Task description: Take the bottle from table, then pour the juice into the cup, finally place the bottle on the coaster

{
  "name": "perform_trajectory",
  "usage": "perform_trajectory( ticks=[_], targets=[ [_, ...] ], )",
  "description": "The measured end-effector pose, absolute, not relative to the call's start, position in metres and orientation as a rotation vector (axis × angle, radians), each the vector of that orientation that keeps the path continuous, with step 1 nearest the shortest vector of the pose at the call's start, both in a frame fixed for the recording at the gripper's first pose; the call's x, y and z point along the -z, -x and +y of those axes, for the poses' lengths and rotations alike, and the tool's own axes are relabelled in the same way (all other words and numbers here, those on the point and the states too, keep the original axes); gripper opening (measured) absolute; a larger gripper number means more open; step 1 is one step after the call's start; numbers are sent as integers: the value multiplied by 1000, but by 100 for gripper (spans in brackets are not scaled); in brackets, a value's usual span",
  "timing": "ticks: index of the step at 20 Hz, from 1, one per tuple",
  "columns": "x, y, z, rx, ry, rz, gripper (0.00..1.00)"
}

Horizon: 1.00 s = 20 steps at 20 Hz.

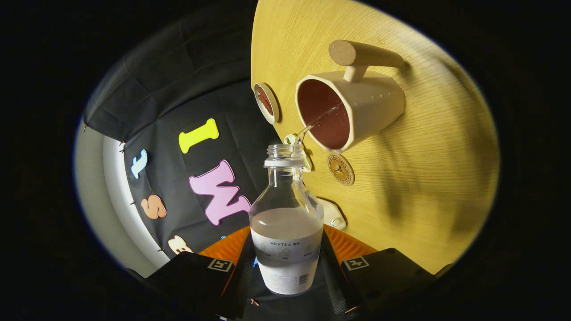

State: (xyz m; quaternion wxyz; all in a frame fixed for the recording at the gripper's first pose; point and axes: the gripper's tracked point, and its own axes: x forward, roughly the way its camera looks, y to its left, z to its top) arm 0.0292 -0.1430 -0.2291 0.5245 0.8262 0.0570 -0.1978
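Observation:
My gripper (287,256) is shut on a clear glass bottle (286,209), with one finger on each side of its labelled lower half. The bottle is uncapped and about half full of pale cloudy juice. The whole view is rolled, so the wooden table (424,178) stands almost upright beside the bottle. A thin stream (319,120) runs from the bottle's mouth into the cream cup (361,107), which has a dark red inside and a wooden handle. A round golden-brown coaster (341,169) lies on the table between the cup and the bottle.
A small round white-rimmed dish (266,102) with a red inside sits near the table's edge beyond the cup. Two small white objects (332,215) lie on the table close behind the bottle. Bare wood stretches past the cup.

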Motion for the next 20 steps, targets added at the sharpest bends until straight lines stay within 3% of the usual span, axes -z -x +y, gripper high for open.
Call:
perform_trajectory(
  ticks=[20],
  targets=[
    [193, -47, -148, 468, -2145, 106, 74]
  ],
)
